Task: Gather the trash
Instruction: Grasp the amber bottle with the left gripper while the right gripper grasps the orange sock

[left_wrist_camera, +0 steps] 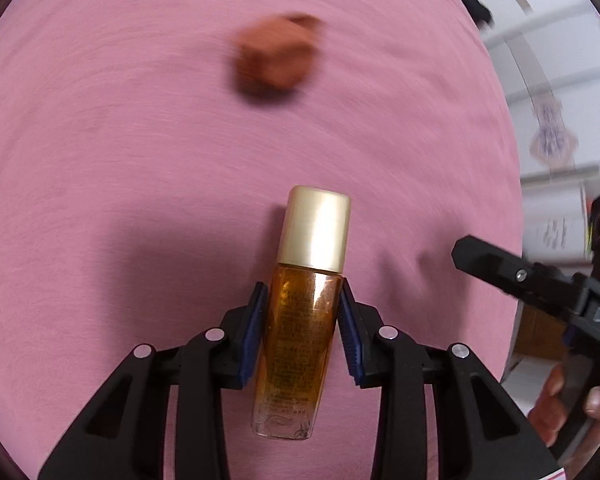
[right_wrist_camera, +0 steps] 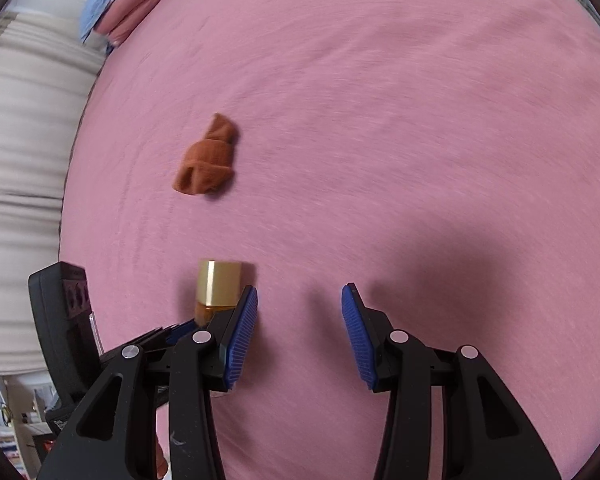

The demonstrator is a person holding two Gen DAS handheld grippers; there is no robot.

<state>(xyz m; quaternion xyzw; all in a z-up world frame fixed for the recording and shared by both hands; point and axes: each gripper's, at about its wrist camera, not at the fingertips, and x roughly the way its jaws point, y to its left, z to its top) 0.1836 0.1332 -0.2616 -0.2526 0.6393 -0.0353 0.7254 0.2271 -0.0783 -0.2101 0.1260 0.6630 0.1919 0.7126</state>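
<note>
Left gripper (left_wrist_camera: 302, 304) clamps amber bottle (left_wrist_camera: 300, 328) over pink bedsheet (left_wrist_camera: 140, 140).

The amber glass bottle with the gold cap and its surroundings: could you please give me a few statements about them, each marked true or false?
1. The left gripper is shut on the amber glass bottle with the gold cap. True.
2. The right gripper holds the crumpled brown cloth. False: it is open and holds nothing.
3. The cloth lies on the pink bedsheet. True.
4. The bottle's cap is off. False: it is on.
</note>
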